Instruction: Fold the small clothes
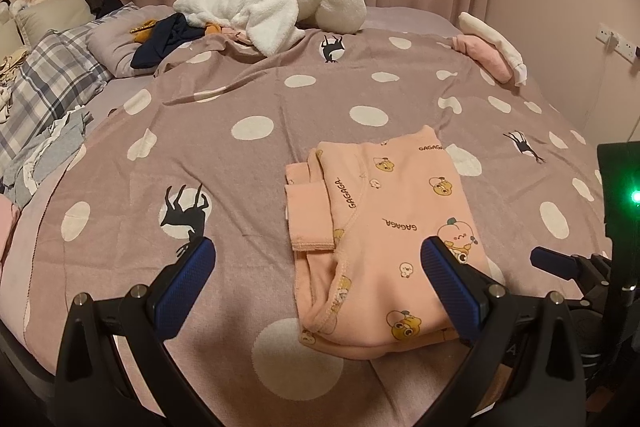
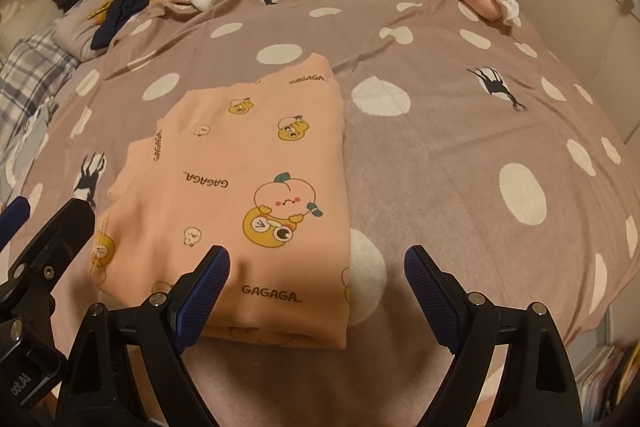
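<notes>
A small pink garment [image 1: 380,227] printed with cartoon figures and "GAGAGA" lies folded flat on the dotted bedspread [image 1: 240,167], a folded sleeve showing on its left side. My left gripper [image 1: 318,245] hovers open over its near left edge, with one finger [image 1: 188,279] above the bedspread and the other above the cloth. In the right wrist view the same garment [image 2: 240,179] fills the middle. My right gripper [image 2: 318,251] stands open over its near right corner, pressing on nothing. Each gripper shows at the edge of the other's view.
A white fluffy blanket [image 1: 276,11] and a dark blue garment [image 1: 164,39] lie at the far end of the bed. Folded pink and white clothes [image 1: 492,47] are stacked at the far right. Plaid bedding [image 1: 48,87] and grey clothes [image 1: 52,147] lie left.
</notes>
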`<state>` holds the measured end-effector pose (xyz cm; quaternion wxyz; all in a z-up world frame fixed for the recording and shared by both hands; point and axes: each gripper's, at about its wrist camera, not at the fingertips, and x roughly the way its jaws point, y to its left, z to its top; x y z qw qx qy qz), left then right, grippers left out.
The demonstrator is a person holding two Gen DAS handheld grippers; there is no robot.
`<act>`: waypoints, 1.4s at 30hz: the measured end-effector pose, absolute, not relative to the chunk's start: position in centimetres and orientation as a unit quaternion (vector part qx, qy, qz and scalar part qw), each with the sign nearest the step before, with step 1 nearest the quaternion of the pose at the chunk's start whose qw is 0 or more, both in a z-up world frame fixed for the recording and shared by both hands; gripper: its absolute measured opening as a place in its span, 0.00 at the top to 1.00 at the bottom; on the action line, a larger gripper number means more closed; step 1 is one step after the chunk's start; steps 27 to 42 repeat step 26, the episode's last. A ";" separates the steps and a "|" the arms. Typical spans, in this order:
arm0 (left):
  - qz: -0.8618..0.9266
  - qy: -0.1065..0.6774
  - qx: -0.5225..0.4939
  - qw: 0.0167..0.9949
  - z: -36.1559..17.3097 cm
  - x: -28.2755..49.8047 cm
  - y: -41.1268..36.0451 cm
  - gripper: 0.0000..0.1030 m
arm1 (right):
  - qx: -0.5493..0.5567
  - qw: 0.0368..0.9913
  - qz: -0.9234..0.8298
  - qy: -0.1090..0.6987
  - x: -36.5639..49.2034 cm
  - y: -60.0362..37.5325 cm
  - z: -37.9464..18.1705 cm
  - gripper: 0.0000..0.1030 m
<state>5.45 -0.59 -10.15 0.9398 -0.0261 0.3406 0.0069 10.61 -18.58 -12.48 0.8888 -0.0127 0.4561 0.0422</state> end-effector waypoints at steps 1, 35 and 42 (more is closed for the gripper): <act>0.006 0.340 -0.026 0.940 -10.1 5.4 -0.6 0.00 | -0.013 0.889 0.042 0.456 10.6 -18.5 -12.5 0.14; -0.002 0.354 -0.018 0.935 -10.6 5.8 -0.9 0.00 | -0.039 0.884 0.038 0.464 10.6 -17.9 -13.0 0.14; -0.002 0.354 -0.018 0.935 -10.6 5.8 -0.9 0.00 | -0.039 0.884 0.038 0.464 10.6 -17.9 -13.0 0.14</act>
